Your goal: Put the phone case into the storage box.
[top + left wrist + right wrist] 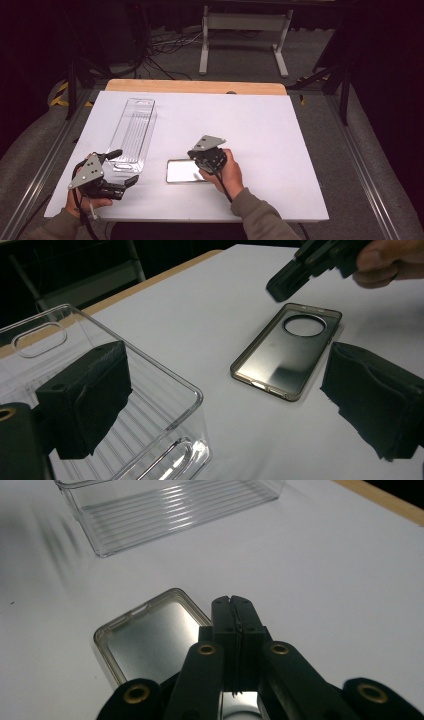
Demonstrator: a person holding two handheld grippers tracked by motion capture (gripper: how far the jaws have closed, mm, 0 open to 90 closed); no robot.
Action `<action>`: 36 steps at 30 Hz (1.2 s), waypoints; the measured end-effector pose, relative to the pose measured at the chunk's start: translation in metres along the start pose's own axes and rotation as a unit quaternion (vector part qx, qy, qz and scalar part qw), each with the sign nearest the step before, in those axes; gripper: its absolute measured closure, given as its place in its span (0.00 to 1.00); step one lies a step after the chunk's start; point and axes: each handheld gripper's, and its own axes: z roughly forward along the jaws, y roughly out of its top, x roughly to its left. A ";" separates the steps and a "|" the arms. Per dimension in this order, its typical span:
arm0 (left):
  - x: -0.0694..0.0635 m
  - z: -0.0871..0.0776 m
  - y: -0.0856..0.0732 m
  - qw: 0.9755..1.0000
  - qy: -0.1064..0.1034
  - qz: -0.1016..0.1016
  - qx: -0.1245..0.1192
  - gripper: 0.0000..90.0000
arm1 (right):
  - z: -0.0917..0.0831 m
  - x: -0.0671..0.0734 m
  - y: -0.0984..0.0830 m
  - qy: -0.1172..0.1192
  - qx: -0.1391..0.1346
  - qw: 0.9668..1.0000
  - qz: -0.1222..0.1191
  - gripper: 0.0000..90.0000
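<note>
A translucent smoky phone case (182, 171) lies flat on the white table top, hollow side up, with a round camera hole (305, 325) at one end. My right gripper (194, 154) hangs over the case's right end, its jaws pressed together with nothing between them (232, 605). In the left gripper view its tip (280, 287) sits just beyond the hole end of the case. A long clear plastic box (134, 132) lies left of the case. My left gripper (126, 166) stands open at the box's near end, one jaw against the box wall (150, 370), the case (287, 350) ahead.
The white sheet (260, 130) covers a wooden table whose bare edge (195, 86) shows at the back. Beyond it stand a white metal stand (245, 30) and cables on the floor. Metal rails run along both table sides.
</note>
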 end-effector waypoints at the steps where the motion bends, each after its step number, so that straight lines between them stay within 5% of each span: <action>1: 0.000 0.000 0.000 1.000 -0.001 -0.003 0.000 0.07 | 0.007 0.003 0.003 0.002 0.006 1.000 -0.002 1.00; 10: 0.001 -0.001 0.000 1.000 -0.003 -0.001 -0.004 0.07 | 0.054 0.017 0.021 0.014 0.050 0.999 -0.015 1.00; 18: 0.001 -0.002 0.000 1.000 -0.008 0.002 0.000 0.07 | 0.079 0.013 0.022 -0.010 0.095 0.995 -0.012 1.00; 27: 0.000 0.000 -0.001 1.000 -0.010 -0.002 0.000 0.07 | 0.085 0.015 0.022 0.001 0.114 0.993 -0.011 1.00; 36: 0.001 0.001 -0.001 1.000 -0.010 -0.003 0.003 0.07 | 0.073 0.029 0.017 0.057 0.128 0.989 -0.041 1.00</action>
